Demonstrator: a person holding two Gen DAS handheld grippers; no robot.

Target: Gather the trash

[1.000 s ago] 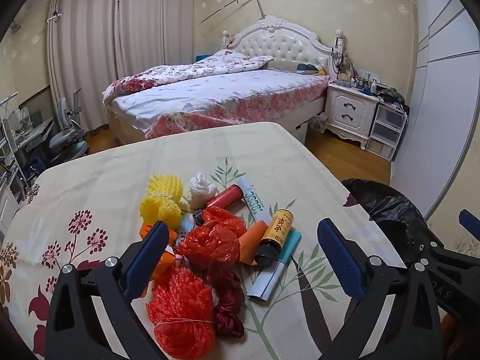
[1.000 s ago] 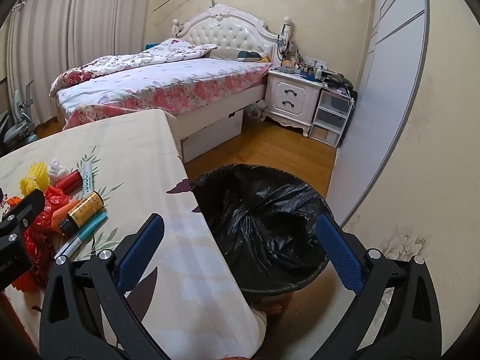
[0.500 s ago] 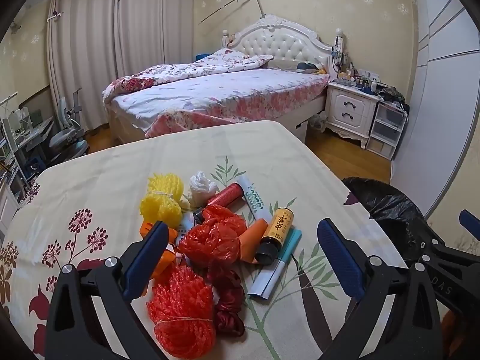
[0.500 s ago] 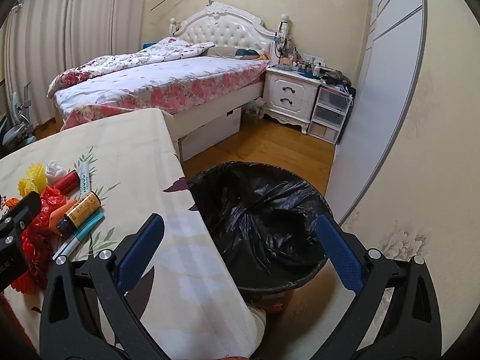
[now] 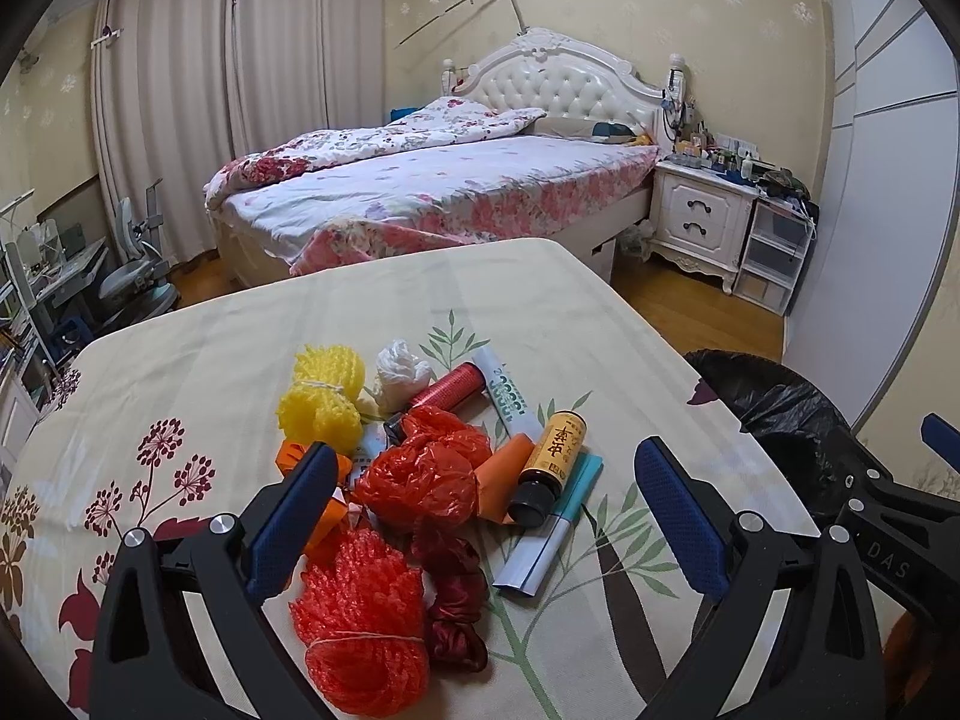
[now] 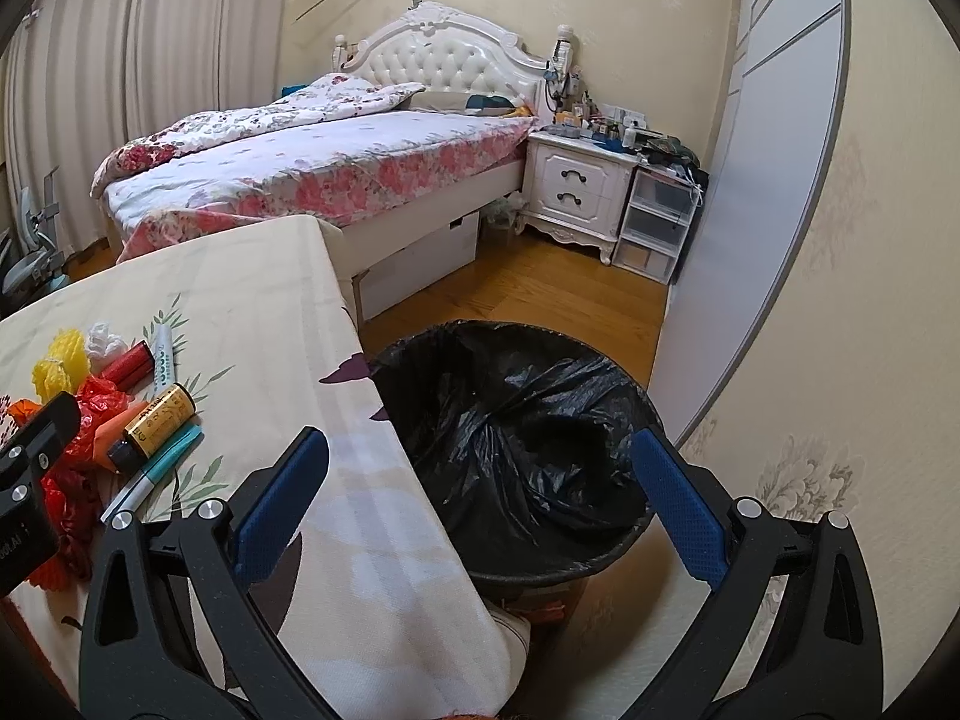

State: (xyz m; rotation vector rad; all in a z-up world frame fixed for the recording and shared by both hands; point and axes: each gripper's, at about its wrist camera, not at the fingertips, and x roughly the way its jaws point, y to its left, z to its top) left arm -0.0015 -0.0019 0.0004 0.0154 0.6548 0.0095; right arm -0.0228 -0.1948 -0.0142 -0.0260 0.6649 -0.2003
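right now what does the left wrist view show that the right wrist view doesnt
Only the left wrist view shows the whole pile: the red mesh bundle and dark red fabric scrap nearest the open left gripper.

Only the right wrist view shows inside the black-lined trash bin, where nothing shows but the liner, below the open right gripper.

Both show the yellow mesh, the brown bottle, the table and the bed.

Left hand-held gripper: jaws wide apart, empty, over the surface.
Between its fingers: red plastic bag, red foam net.
Ahead: yellow foam net, brown bottle.
To its right: black-lined bin.
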